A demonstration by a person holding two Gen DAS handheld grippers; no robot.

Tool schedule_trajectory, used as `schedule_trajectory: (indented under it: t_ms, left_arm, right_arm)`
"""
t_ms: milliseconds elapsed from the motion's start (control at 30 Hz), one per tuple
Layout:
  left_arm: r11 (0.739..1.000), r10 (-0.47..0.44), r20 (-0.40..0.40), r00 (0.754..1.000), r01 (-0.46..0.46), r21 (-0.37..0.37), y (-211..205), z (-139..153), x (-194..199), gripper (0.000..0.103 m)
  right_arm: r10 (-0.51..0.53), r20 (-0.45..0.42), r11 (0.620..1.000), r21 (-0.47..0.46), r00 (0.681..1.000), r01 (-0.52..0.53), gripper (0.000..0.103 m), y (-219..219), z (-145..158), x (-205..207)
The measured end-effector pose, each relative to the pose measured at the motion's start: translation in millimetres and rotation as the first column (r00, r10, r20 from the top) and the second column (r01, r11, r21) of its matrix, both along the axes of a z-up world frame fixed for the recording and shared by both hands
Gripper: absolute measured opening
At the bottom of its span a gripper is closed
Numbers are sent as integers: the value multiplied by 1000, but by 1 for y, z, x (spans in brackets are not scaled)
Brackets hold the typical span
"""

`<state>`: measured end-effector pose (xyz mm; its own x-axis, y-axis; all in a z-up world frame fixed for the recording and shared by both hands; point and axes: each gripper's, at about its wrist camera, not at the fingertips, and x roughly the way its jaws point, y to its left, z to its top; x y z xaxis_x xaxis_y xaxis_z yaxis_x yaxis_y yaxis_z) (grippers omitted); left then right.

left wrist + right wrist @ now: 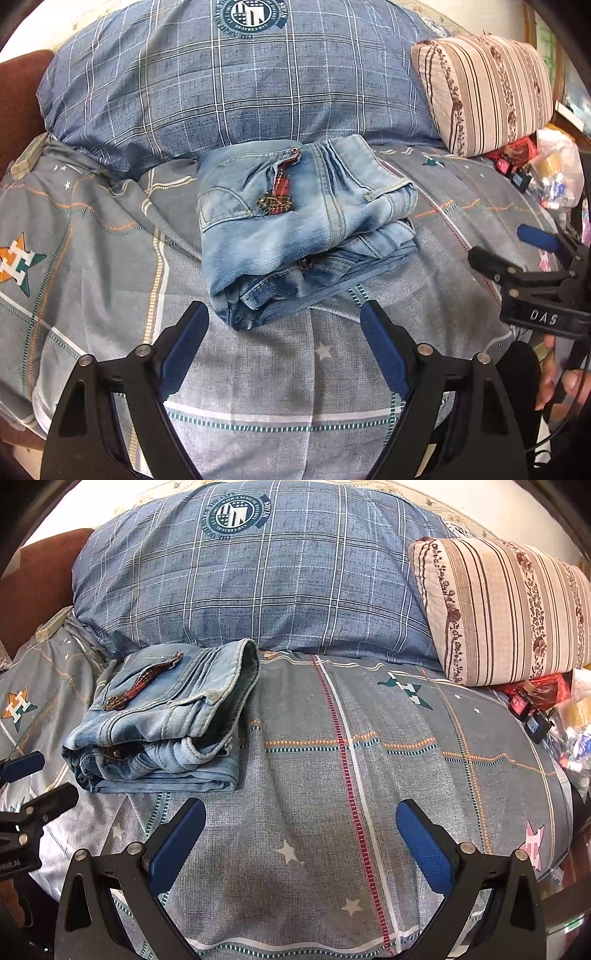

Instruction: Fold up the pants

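Note:
Light blue jeans [295, 229] lie folded into a compact stack on the grey patterned bedsheet [258, 369], with a red plaid patch on top. My left gripper [284, 314] is open and empty just in front of the stack's near edge. My right gripper [301, 812] is open and empty over bare sheet, to the right of the jeans [166, 716]. The right gripper also shows at the right edge of the left wrist view [506, 247], and the left gripper shows at the left edge of the right wrist view [37, 779].
A large blue plaid pillow [240, 81] lies behind the jeans. A striped floral pillow [487, 92] sits at the back right. Red packets and plastic bags [535, 166] are piled at the right edge of the bed. A brown headboard [18, 92] stands at the left.

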<state>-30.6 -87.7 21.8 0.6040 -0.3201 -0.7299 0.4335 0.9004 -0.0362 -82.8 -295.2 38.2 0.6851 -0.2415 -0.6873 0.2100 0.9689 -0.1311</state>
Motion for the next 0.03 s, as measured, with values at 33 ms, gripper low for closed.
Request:
schedule_trajectory:
  t_ms: [33]
  left_arm:
    - [1000, 2, 5, 1000, -2, 3, 0, 1, -1, 85]
  right_arm:
    - [-1, 0, 1000, 1, 1000, 1, 103, -1, 0, 0]
